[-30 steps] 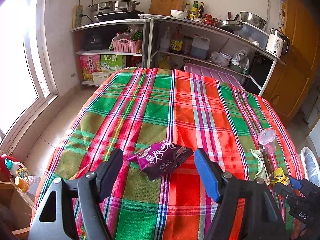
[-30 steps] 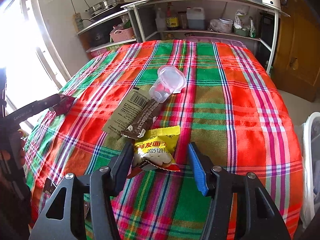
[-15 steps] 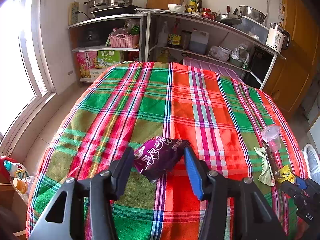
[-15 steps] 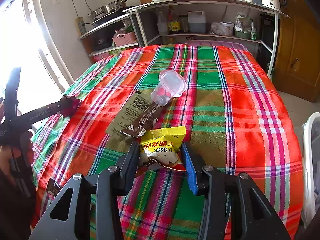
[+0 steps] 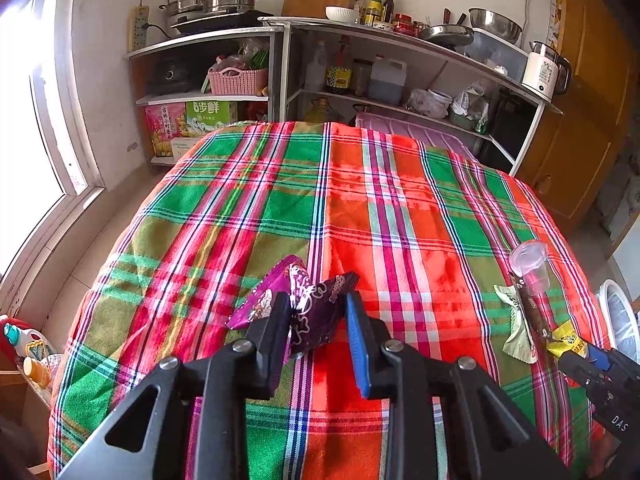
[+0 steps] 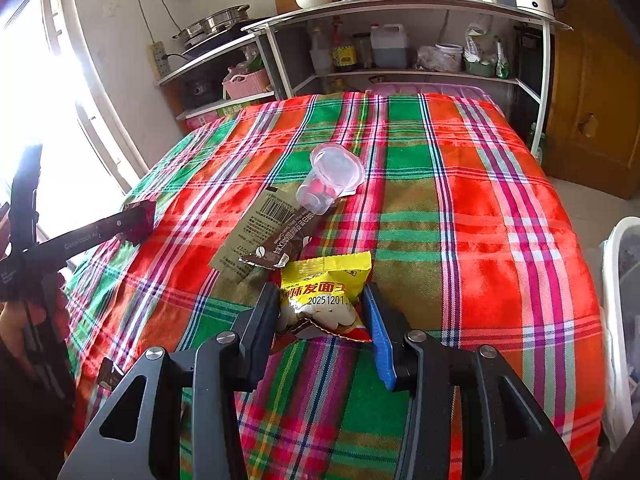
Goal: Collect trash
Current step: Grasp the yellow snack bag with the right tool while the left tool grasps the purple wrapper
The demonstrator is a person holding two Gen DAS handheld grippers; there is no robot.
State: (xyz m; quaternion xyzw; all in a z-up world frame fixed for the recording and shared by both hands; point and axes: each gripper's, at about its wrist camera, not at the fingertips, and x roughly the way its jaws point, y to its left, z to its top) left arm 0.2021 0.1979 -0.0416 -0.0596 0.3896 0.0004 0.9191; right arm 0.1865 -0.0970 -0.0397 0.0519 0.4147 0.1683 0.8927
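Note:
My left gripper (image 5: pixel 318 310) is shut on a purple snack wrapper (image 5: pixel 310 306), crumpled between its jaws just above the plaid tablecloth (image 5: pixel 360 208). My right gripper (image 6: pixel 322 306) is shut on a yellow snack packet (image 6: pixel 326 284). Beyond it lie a brown coffee sachet (image 6: pixel 280 246), an olive wrapper (image 6: pixel 252 232) and a clear plastic cup (image 6: pixel 328 180) on its side. These also show in the left wrist view: the cup (image 5: pixel 530 266) and the olive wrapper (image 5: pixel 516 326). The left gripper shows at the left of the right wrist view (image 6: pixel 136 220).
A white bin (image 6: pixel 620 320) stands off the table's right edge, also in the left wrist view (image 5: pixel 620 320). Kitchen shelves (image 5: pixel 400 64) with bottles, pots and a kettle stand behind the table. A window (image 5: pixel 28 120) is on the left. Wooden cabinets (image 6: pixel 592 80) are on the right.
Both grippers have closed from open onto their wrappers: left on the purple one, which has crumpled and lifted, right on the yellow packet.

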